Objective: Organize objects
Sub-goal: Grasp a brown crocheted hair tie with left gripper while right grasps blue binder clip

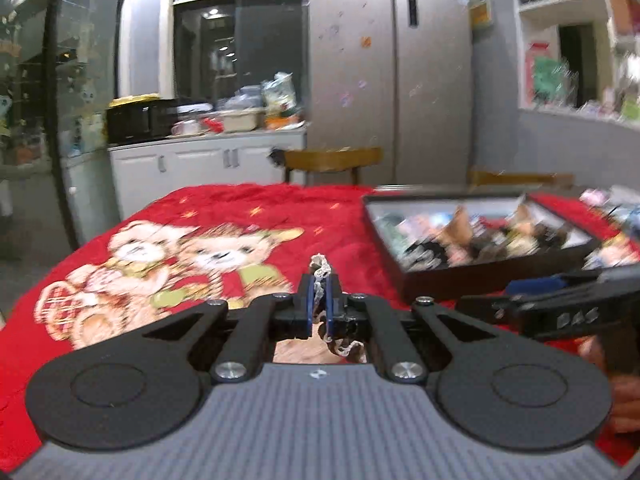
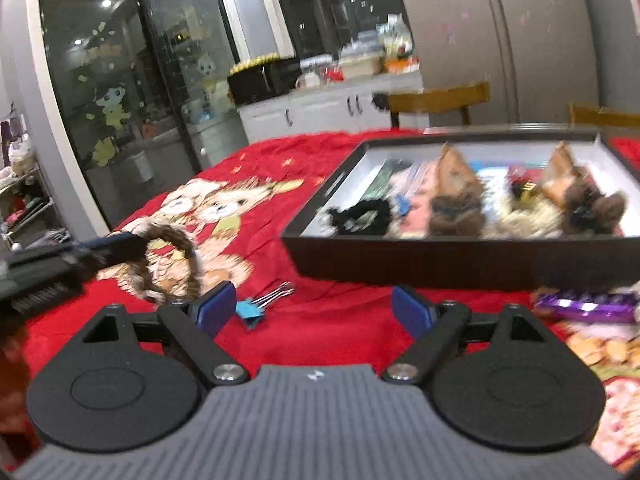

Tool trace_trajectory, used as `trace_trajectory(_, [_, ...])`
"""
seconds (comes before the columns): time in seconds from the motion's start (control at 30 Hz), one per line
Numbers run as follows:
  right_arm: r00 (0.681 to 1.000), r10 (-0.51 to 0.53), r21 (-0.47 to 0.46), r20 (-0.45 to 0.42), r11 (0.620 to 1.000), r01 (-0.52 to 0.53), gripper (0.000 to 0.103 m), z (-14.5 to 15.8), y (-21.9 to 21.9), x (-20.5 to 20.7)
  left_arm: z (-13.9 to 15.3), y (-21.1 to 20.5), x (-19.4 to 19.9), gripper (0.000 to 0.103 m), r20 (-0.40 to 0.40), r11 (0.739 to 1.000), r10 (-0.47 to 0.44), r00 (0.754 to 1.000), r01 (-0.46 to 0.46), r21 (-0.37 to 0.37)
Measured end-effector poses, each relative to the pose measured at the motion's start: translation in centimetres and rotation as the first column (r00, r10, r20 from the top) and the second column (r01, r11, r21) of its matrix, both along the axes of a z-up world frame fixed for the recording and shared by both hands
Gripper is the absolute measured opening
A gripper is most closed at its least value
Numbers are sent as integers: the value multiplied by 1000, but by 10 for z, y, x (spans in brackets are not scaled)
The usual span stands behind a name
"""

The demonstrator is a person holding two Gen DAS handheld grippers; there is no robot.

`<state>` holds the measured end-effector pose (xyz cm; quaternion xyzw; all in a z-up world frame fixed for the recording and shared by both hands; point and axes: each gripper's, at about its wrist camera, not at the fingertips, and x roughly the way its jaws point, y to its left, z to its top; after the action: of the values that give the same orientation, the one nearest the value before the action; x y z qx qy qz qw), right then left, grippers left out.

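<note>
1. Nearest my left lens, the left gripper (image 1: 319, 294) has its blue pads (image 1: 307, 300) pinched together on a brown-and-cream braided fabric hair ring (image 1: 320, 270); a tuft sticks up above the fingertips and the rest hangs below them.
2. From my right lens I see that same ring (image 2: 172, 264) as a loop dangling from the left gripper's (image 2: 136, 246) tip, lifted above the red plush tablecloth printed with cartoon bears (image 2: 320, 332).
3. My right gripper (image 2: 314, 308) has its jaws spread wide with nothing between the blue pads (image 2: 410, 312).
4. Just beyond its left pad, a small blue binder clip with silver wire handles (image 2: 256, 306) lies on the cloth.
5. Ahead and to the right sits a shallow black rectangular tray with a white inside (image 2: 440, 260), crowded with furry brown and cream hair accessories and a black scrunchie (image 2: 362, 216); the blur hides finer detail.
6. A shiny purple wrapper (image 2: 588, 306) lies on the cloth near the tray's front right corner.
7. In the left view the right gripper (image 1: 520, 300) reaches in from the right edge, in front of the tray (image 1: 500, 276).
</note>
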<state>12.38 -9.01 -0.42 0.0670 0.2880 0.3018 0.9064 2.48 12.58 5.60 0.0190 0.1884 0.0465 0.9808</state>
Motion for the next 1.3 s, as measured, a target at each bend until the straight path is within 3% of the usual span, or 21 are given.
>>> trace_trajectory(0.17, [998, 63, 5, -18, 998, -62, 89, -2, 21, 2, -12, 11, 4, 7, -36, 1000, 21, 999, -21, 2])
trace_trajectory(0.23, [996, 81, -3, -30, 997, -81, 83, -5, 30, 5, -17, 15, 7, 7, -53, 999, 37, 998, -36, 5])
trace_trajectory(0.3, [993, 99, -37, -66, 994, -102, 69, -8, 41, 11, -23, 17, 12, 7, -79, 999, 38, 996, -38, 1])
trace_trajectory(0.43, [993, 107, -65, -54, 992, -111, 65, -9, 52, 12, -33, 26, 27, 8, -171, 998, 20, 985, -30, -58])
trace_trajectory(0.5, [995, 94, -89, -31, 991, -97, 58, -10, 55, 8, -35, 30, 30, 8, -194, 996, 20, 981, -37, -85])
trace_trajectory(0.63, [997, 81, -169, 4, 982, -79, 50, -8, 63, 1, -37, 28, 29, 8, -185, 997, -4, 983, -11, -76])
trace_trajectory(0.7, [996, 84, -212, 26, 974, -76, 35, -7, 67, -3, -37, 25, 27, 8, -178, 998, -12, 984, 1, -62])
trace_trajectory(0.77, [995, 85, -259, 49, 963, -69, 30, -7, 74, -7, -36, 24, 28, 8, -179, 998, -18, 984, 7, -62])
trace_trajectory(0.9, [993, 98, -270, 65, 960, -77, 29, -6, 75, -9, -35, 21, 28, 8, -182, 998, -42, 982, 32, -59])
trace_trajectory(1.3, [993, 74, -121, 91, 991, -63, 29, 2, 50, -10, -32, 22, 24, 8, -152, 999, -6, 988, -2, -55])
